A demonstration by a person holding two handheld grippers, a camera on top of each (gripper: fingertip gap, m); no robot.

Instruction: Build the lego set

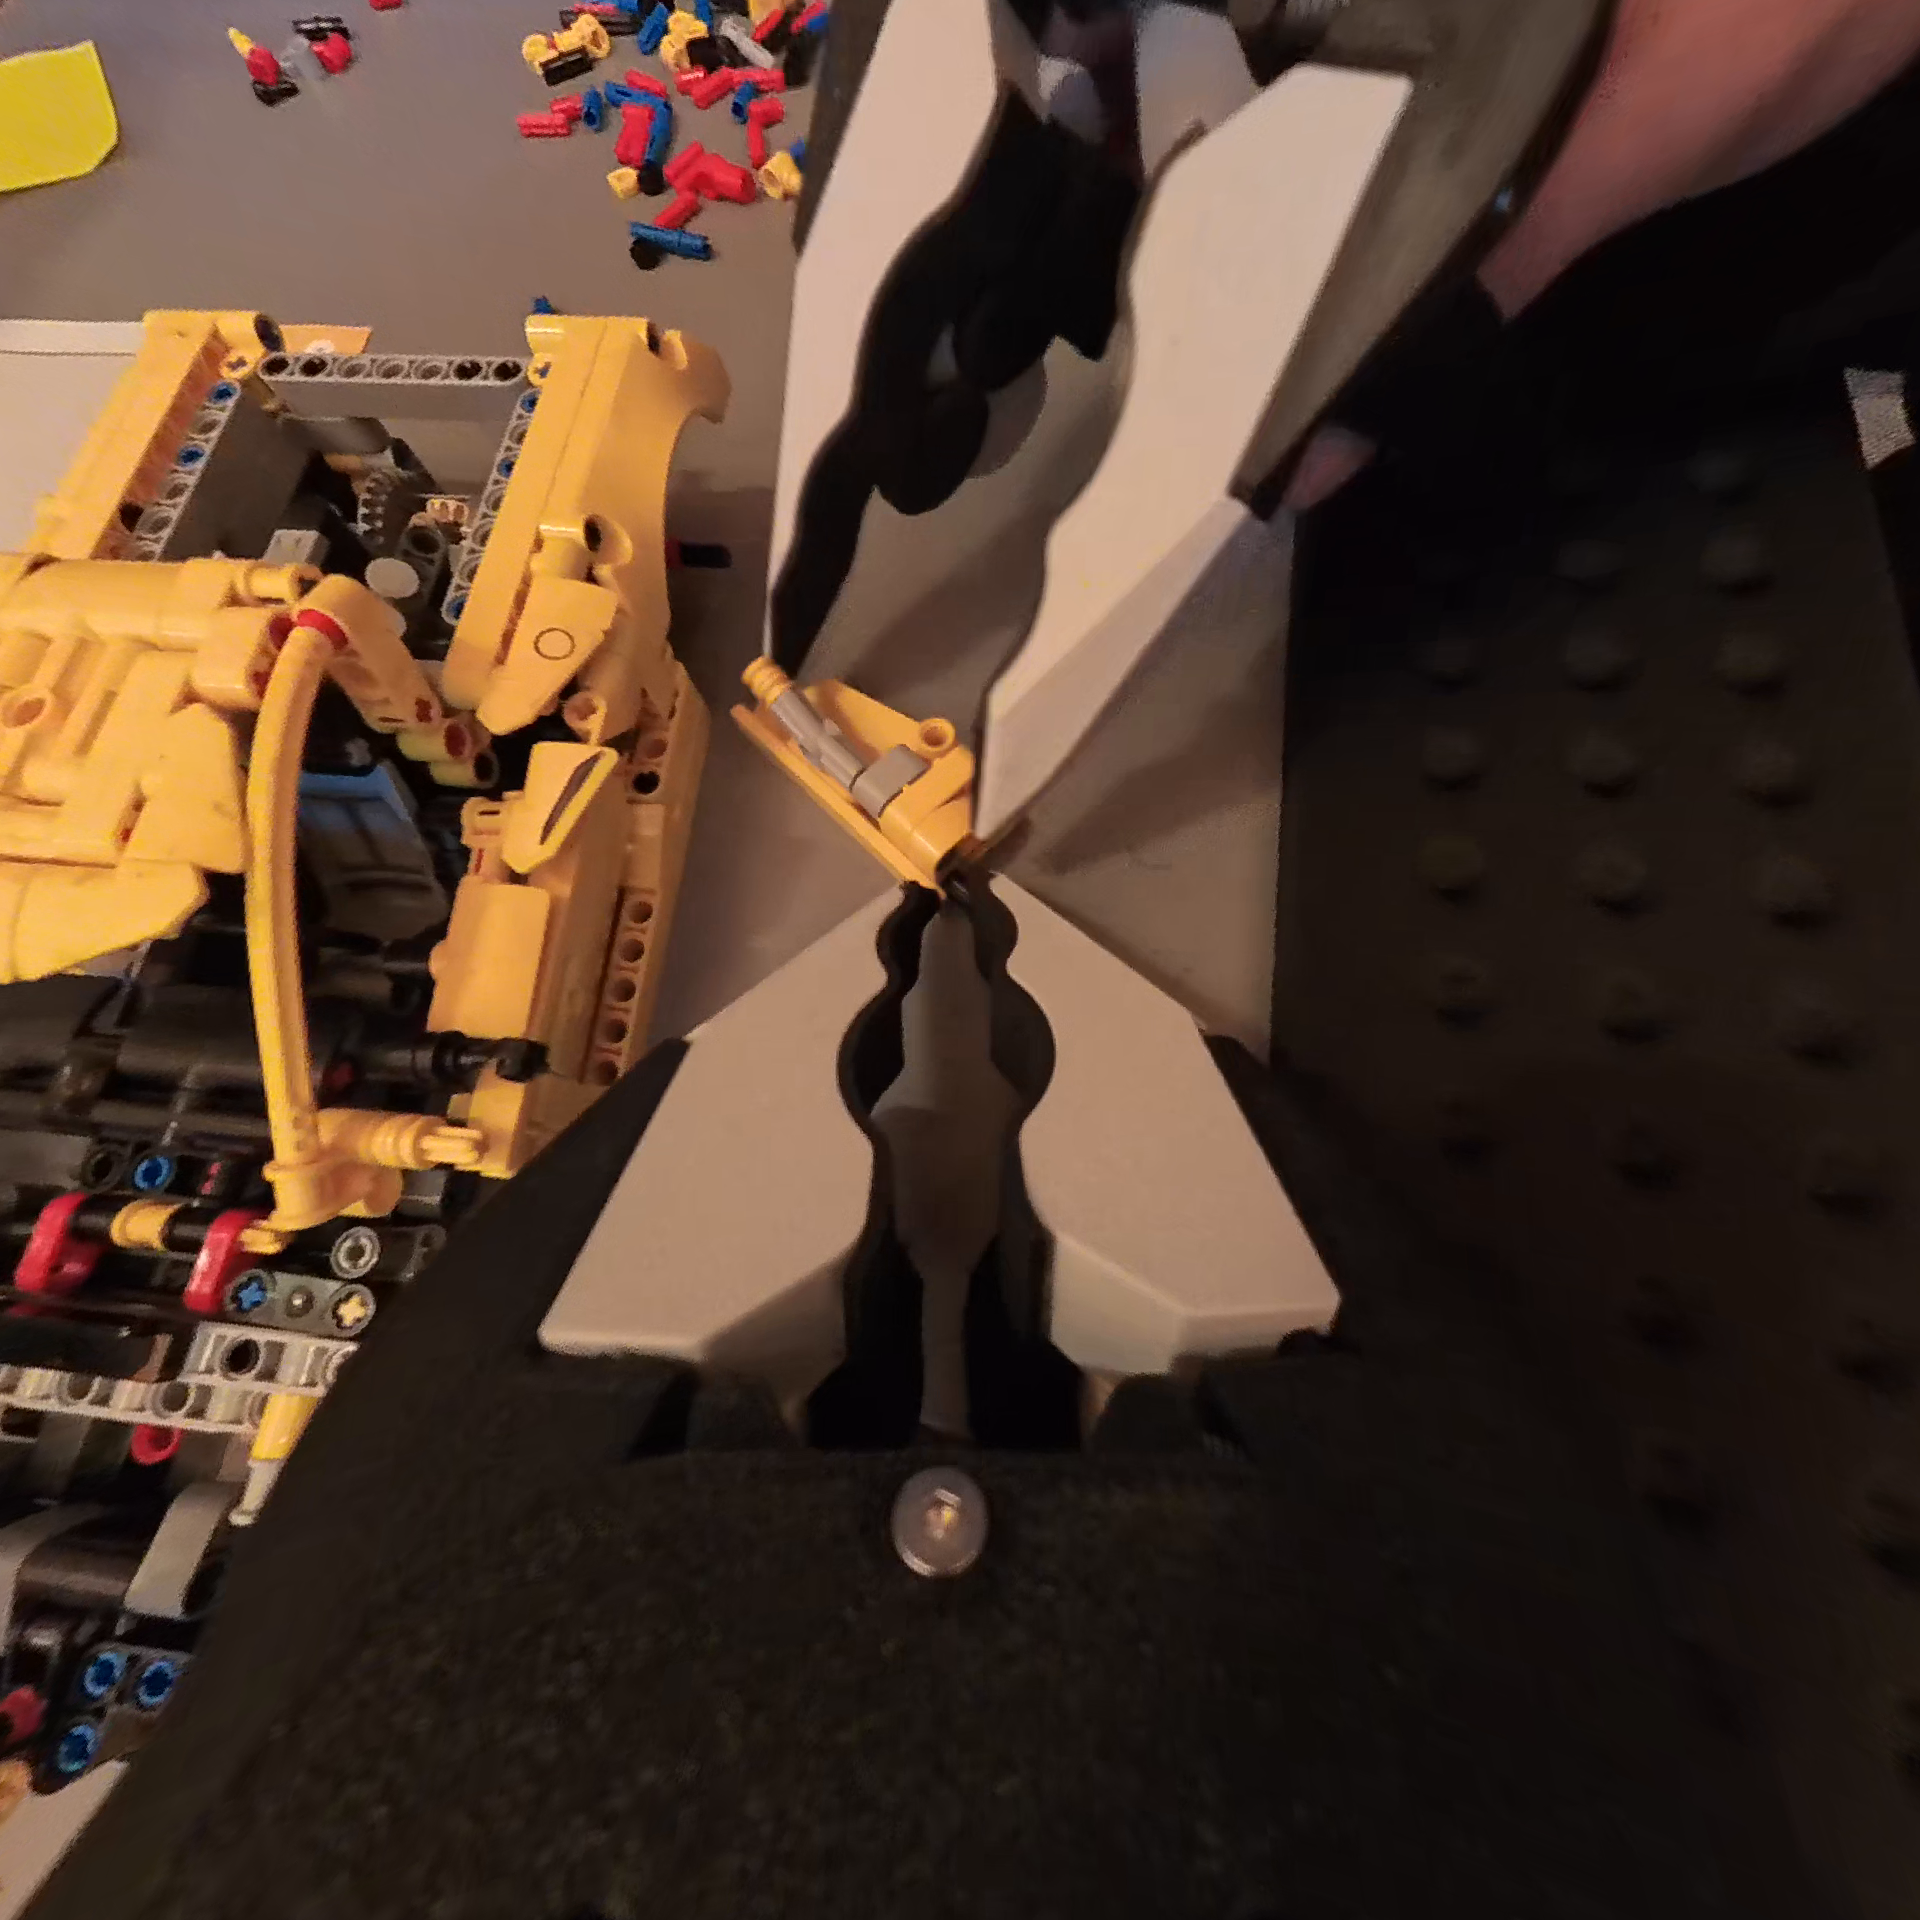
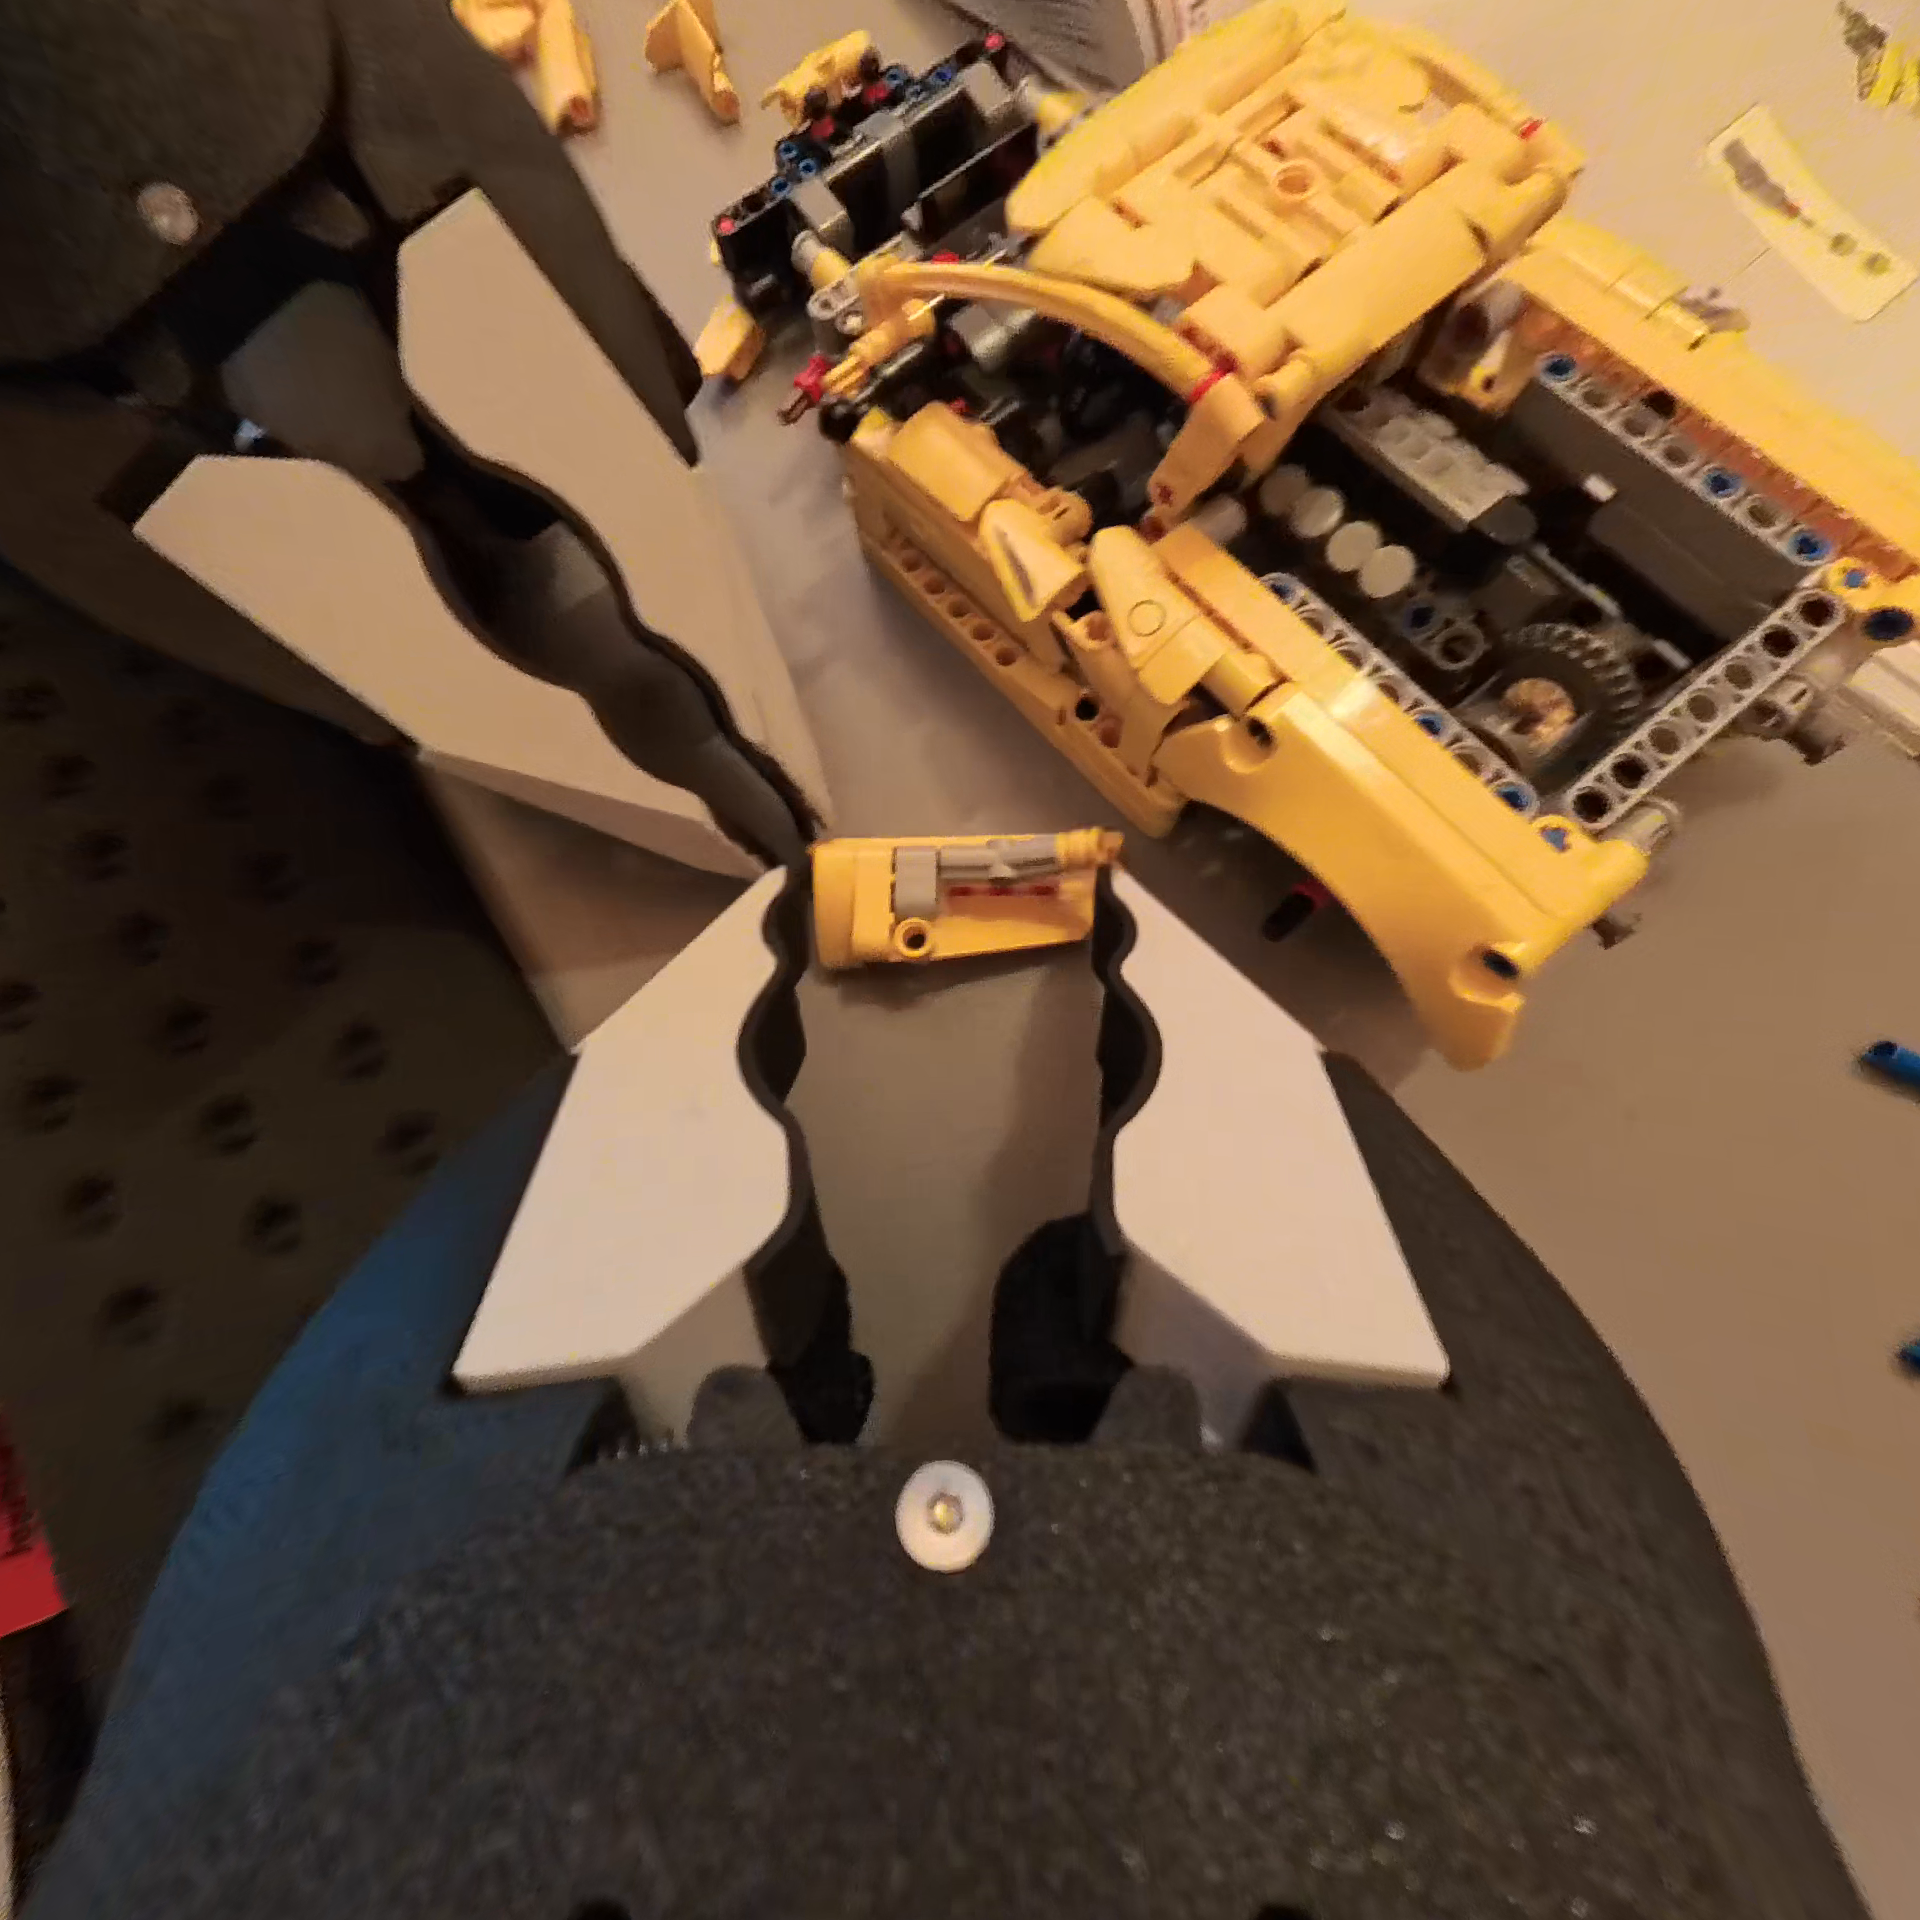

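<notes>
A small yellow panel piece point(image 1: 914, 774) with a grey pin assembly on it is held in the air between both grippers. My left gripper point(image 1: 951, 891) is shut and pinches the panel's near corner. In the right wrist view it comes in from the upper left point(image 2: 795, 828). My right gripper point(image 2: 951, 894) is closed on the panel point(image 2: 977, 914) lengthwise, one pad at each end. In the left wrist view it reaches down from the top point(image 1: 883, 748). The big yellow Lego vehicle model point(image 1: 312, 727) sits on the grey table just left of the panel, and in the right wrist view up right point(image 2: 1299, 520).
Loose red, blue, black and yellow pieces point(image 1: 675, 114) lie at the far side, beside a yellow sheet point(image 1: 52, 114). Spare yellow parts point(image 2: 623, 62), a paper sheet point(image 2: 1808, 229) and a blue pin point(image 2: 1886, 1065) surround the model. A dark studded mat point(image 1: 1610, 831) and a hand point(image 1: 1714, 156) are right.
</notes>
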